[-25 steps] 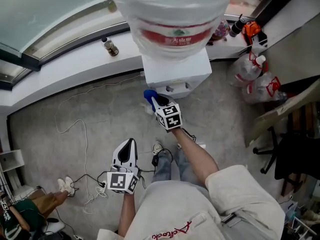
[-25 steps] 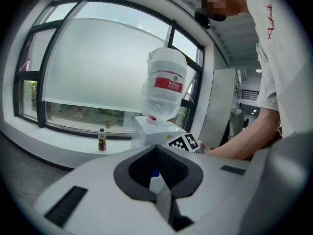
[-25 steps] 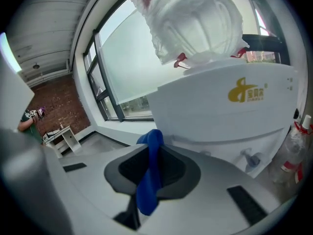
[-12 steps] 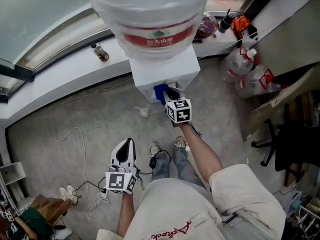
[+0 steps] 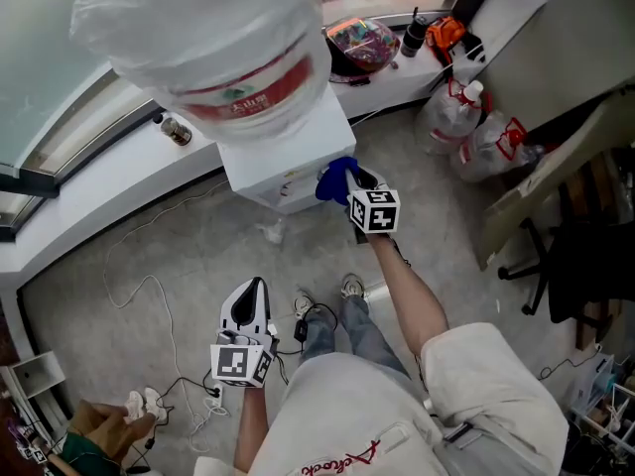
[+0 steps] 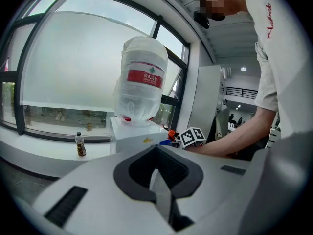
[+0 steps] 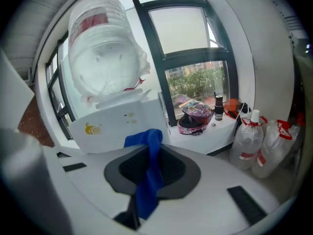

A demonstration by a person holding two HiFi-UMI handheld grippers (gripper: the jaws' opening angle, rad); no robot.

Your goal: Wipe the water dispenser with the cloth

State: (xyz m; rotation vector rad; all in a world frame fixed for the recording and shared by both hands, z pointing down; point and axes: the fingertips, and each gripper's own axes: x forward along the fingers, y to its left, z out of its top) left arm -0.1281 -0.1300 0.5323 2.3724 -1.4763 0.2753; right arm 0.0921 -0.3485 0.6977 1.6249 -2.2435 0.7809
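Note:
The white water dispenser (image 5: 288, 172) stands against the window ledge with a large plastic-wrapped bottle (image 5: 213, 43) on top; it also shows in the left gripper view as dispenser (image 6: 134, 136) and in the right gripper view as dispenser (image 7: 122, 124). My right gripper (image 5: 349, 183) is shut on a blue cloth (image 5: 335, 179), held at the dispenser's front right corner; the cloth (image 7: 148, 173) hangs between the jaws. My left gripper (image 5: 249, 300) hangs low over the floor, away from the dispenser, jaws shut with nothing in them.
A small brown bottle (image 5: 176, 130) stands on the white ledge at left. A bowl of colourful items (image 5: 359, 43) and bottles sit on the ledge at right. Plastic bags (image 5: 476, 132) lie on the floor at right. Cables (image 5: 139, 296) trail across the floor. A black chair (image 5: 585, 276) is far right.
My right gripper has carried the blue cloth up and to the right, from the dispenser's front face to its right corner. The left gripper has stayed put.

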